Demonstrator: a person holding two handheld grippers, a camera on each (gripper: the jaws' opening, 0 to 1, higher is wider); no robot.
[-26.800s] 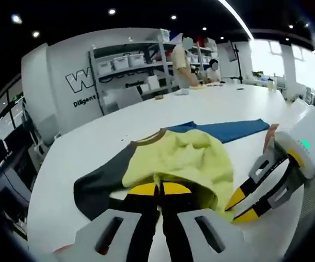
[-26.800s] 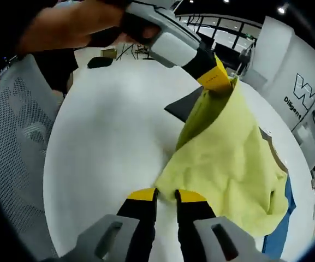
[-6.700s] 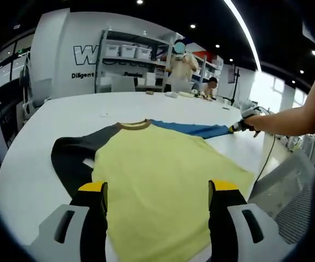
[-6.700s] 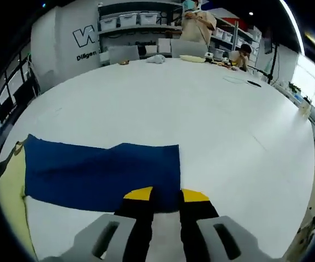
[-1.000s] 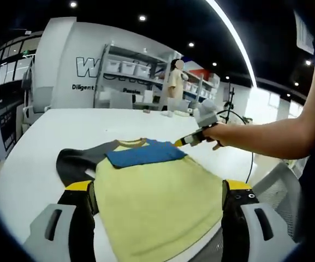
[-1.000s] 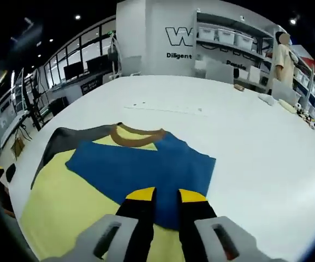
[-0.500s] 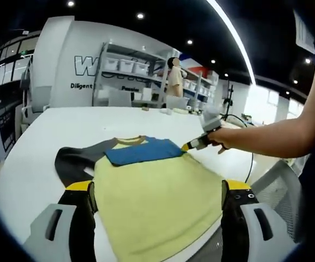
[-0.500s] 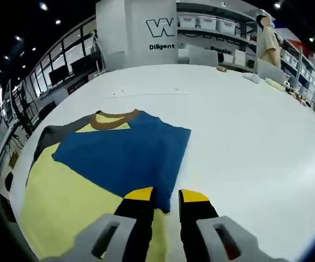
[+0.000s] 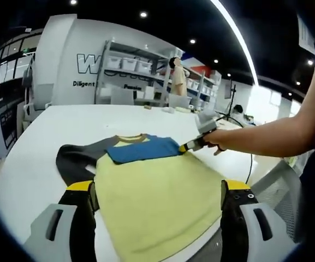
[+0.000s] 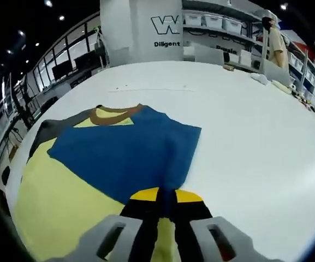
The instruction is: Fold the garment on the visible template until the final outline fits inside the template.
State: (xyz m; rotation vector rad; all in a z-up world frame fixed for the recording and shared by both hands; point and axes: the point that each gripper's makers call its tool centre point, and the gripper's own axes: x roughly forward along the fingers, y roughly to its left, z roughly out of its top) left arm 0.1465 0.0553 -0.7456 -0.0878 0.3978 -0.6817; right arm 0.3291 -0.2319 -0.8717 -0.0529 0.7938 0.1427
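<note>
Lay flat on the white table (image 10: pixel 244 125): yellow shirt (image 9: pixel 157 199), brown collar (image 10: pixel 113 113) far, blue sleeve (image 10: pixel 127 153) folded over the chest. Clamped that sleeve's near edge with right gripper (image 10: pixel 167 195), jaws together. Hovered at the hem with left gripper (image 9: pixel 157 191), jaws wide apart. Left bare tabletop beyond the sleeve's right edge.
</note>
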